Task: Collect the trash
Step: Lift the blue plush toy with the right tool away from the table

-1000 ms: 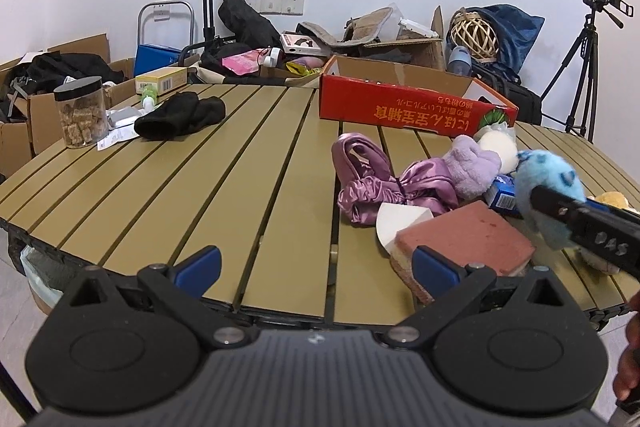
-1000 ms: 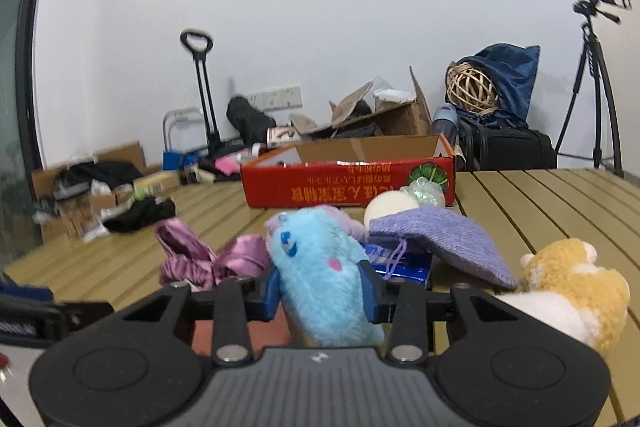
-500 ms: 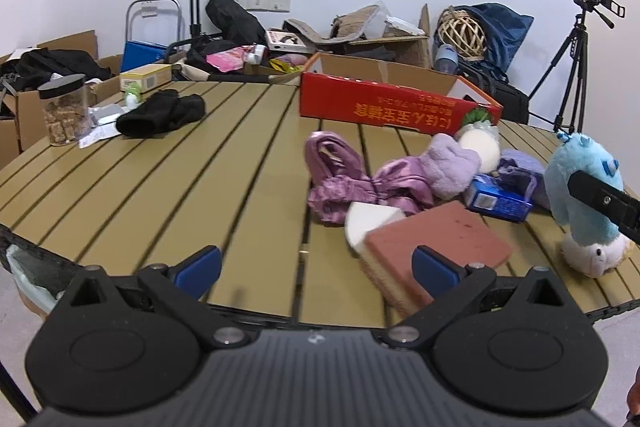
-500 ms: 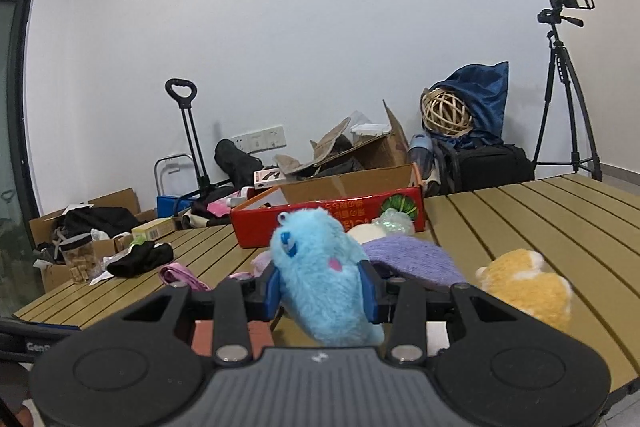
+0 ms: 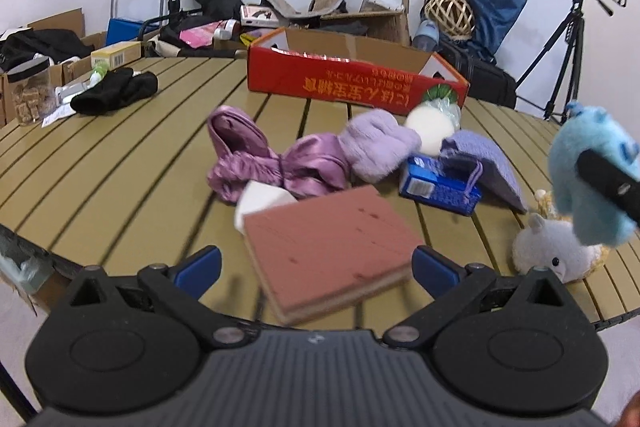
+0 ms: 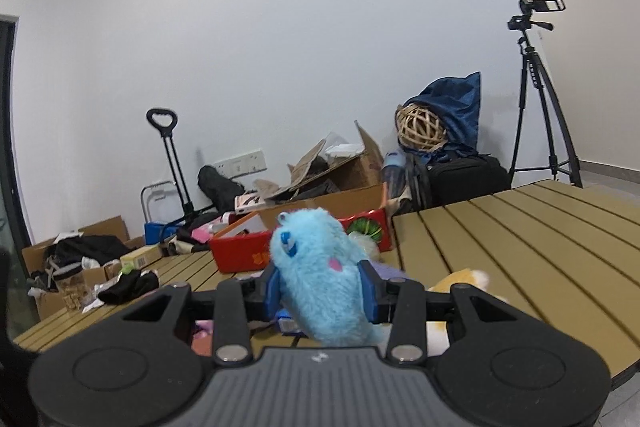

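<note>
Blue plush (image 6: 324,275) upright in R tongs (image 6: 320,291).

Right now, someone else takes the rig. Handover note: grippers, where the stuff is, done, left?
Right gripper: shut on the blue plush toy, held above the table.
Left gripper: open, empty, pointing at the red-brown pad near the table's front edge.
On the table: purple satin cloth, lilac plush, white ball, blue carton, grey-white plush, black cloth, red cardboard box at the back.
Done: blue toy picked up.
Left: put the toy away, probably in the red box; the other items are not yet collected.
</note>
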`<state>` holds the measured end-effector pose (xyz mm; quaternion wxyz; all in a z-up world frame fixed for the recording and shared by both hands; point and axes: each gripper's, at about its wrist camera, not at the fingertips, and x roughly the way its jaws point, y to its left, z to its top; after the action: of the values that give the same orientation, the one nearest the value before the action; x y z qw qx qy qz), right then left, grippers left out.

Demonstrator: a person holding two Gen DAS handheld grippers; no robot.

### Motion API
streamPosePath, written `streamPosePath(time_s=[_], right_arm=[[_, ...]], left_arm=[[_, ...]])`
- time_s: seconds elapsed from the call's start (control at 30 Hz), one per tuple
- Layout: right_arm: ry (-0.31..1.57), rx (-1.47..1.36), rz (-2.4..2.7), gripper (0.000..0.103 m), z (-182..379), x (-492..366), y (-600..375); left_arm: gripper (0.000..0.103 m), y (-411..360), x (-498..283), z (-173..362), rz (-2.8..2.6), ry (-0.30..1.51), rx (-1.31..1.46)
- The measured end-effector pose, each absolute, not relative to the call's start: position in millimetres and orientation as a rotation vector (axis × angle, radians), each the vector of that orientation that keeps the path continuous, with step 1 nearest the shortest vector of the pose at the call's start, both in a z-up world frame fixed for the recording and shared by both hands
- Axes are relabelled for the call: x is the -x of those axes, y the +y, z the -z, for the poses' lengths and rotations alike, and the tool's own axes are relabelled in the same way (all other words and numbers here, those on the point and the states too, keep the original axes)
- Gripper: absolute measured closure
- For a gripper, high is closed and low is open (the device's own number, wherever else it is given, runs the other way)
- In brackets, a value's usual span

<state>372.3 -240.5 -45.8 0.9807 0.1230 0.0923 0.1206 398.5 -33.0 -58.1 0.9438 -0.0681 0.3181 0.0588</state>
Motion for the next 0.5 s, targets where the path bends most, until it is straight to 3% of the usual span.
streamPosePath(time_s=[0.5], right_arm=[[0.175,-0.346,-0.186,0.065,48,-367,-300]], left_arm=[[0.0,-78,-424,64,-0.341,0.67,0.14]])
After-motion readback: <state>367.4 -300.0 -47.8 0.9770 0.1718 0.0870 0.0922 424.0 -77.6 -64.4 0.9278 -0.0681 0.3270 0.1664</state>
